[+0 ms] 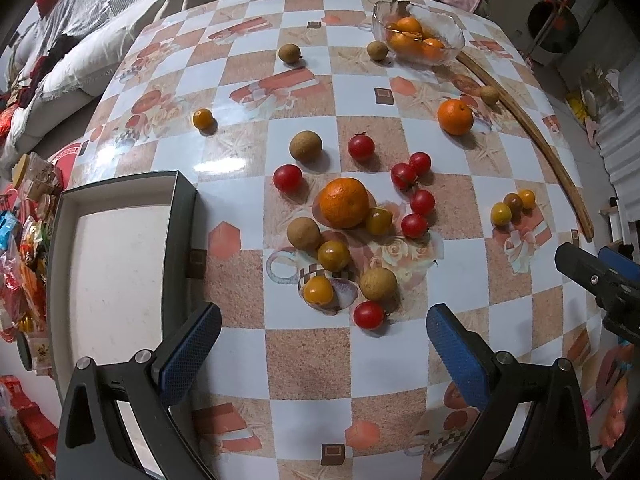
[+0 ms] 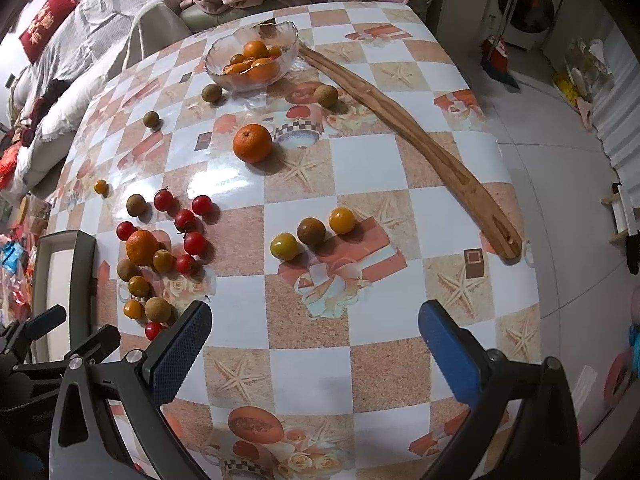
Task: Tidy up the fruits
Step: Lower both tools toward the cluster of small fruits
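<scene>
Fingers [image 1: 192, 356] of both grippers spread wide, fruit cluster [image 1: 344, 236] mid-table, tray [image 1: 180, 216] at left edge

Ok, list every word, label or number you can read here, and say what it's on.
Nothing reads cleanly enough to quote.
Red cushion: gold Chinese characters, too blurred to read.
Colourful packets: printing too small and blurred.
Patterned tablecloth: pictures only, no lettering visible.

Bare cloth before both tongs; fruit cluster [image 1: 344, 240] crowded — box [image 1: 120, 264] blocks left, stick [image 2: 420, 140] right
</scene>
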### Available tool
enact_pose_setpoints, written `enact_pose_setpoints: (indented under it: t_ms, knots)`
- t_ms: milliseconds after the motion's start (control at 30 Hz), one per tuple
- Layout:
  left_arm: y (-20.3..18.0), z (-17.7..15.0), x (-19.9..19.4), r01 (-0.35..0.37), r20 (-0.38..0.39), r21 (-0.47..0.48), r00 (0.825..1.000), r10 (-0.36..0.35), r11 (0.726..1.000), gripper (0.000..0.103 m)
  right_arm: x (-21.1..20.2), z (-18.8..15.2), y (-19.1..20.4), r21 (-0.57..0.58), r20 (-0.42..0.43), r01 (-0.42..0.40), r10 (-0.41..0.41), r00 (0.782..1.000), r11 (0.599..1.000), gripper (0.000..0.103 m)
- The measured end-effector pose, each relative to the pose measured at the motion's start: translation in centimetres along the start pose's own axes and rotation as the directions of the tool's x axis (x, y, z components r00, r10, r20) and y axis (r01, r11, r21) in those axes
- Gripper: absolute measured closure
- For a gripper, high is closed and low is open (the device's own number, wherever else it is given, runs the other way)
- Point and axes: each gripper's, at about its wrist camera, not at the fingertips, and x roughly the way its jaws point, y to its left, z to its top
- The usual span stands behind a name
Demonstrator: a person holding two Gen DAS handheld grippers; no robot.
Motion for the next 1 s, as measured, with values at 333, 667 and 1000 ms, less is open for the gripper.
enact_pose_setpoints:
  t_ms: [333,667,1000]
  knots:
    - [1.3,-0.5,1.2,-0.01,-0.022,-0.021,1.0,0.01,1.0,0.0,0.5,-0.1,0.1,-0.006,-0.006,-0.014,0.014,1.0,1.0,0.0]
    - [2.1,-1.0,3.0,-0.015,-0.024,-0.004,1.0,0.014,1.0,0.0,2.0,-0.9,-0.5,0.011,-0.045,-0.02,0.021,0.999,1.0,0.0]
    - [2.0,-0.4,5.4,0.038,-0.033,-0.01,0.999,-0.038,0.999,0.016,4.2,-0.3,0.2,0.008,-0.067,-0.067,0.067,0.995,0.998,0.017]
